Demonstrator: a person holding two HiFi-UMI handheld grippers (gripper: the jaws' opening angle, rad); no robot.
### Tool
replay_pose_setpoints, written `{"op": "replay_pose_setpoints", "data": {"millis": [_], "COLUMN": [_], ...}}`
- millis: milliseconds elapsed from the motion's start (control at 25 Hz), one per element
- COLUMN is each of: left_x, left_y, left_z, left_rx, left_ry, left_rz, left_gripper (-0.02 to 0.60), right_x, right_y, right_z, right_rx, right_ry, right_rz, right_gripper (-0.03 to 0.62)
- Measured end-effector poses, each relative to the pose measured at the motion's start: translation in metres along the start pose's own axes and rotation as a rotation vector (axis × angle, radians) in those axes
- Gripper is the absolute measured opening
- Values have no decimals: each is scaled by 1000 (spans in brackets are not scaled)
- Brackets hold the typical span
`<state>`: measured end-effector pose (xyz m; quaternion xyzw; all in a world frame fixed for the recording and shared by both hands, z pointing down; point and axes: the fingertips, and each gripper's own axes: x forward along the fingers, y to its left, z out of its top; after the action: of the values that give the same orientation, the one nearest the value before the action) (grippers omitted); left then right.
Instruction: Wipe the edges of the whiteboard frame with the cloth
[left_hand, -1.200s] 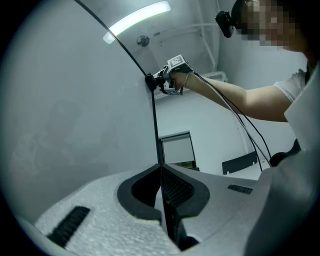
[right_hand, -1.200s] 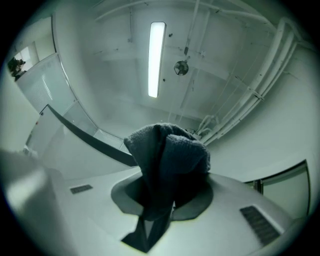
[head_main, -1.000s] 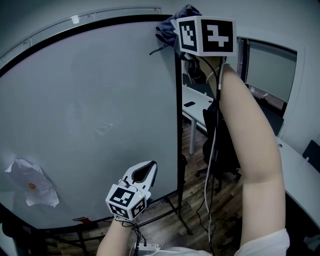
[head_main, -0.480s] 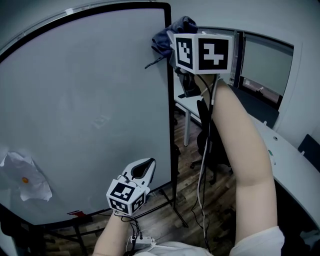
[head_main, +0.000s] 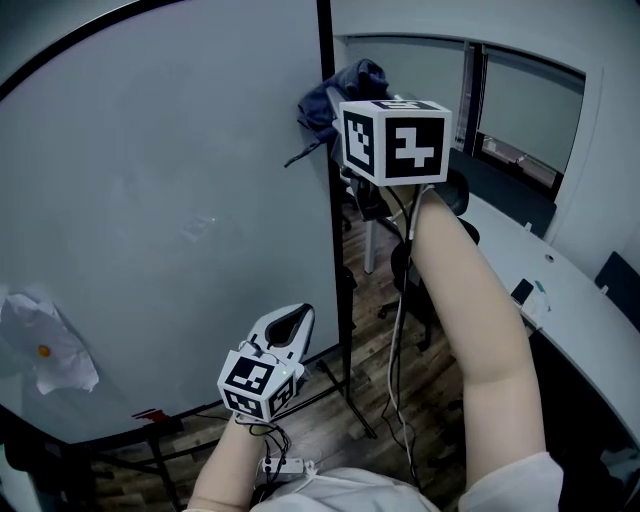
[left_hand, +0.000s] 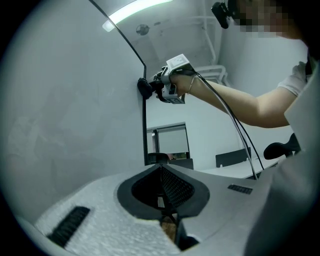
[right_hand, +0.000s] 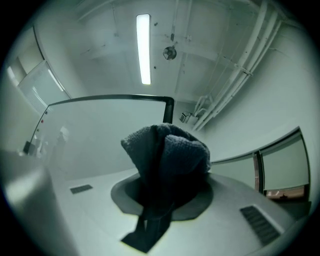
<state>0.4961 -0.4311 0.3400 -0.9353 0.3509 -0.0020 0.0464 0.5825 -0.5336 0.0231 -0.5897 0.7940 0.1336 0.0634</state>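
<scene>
Right gripper view, cloth (right_hand: 167, 157) clamped in jaws

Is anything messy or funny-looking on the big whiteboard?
Yes. A crumpled white paper hangs crooked at the lower left of the whiteboard, with a small orange dot on it. Faint smudges mark the board's middle.

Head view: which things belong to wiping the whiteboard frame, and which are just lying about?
Belong to the job: cloth; right gripper, shut on the cloth; whiteboard frame.

Lying about: crumpled paper stuck on the board; power strip on the floor; desk.
</scene>
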Motion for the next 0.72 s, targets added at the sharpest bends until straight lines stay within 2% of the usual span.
{"op": "replay_pose_setpoints", "data": {"millis": [160,720], "left_x": [-4,-4], "left_y": [-1,-8], "left_z": [-10,-52], "left_rx": [-9,-67], "left_ry": [7,53], "left_rz": [-3,-21], "left_gripper": [20,20], "right_x": [-5,-28], "right_y": [8,20], "right_z": [-33,-140], "right_rx": [8,67], "right_ry": [27,165], "right_rz": [37,61], "right_gripper": [77,77]}}
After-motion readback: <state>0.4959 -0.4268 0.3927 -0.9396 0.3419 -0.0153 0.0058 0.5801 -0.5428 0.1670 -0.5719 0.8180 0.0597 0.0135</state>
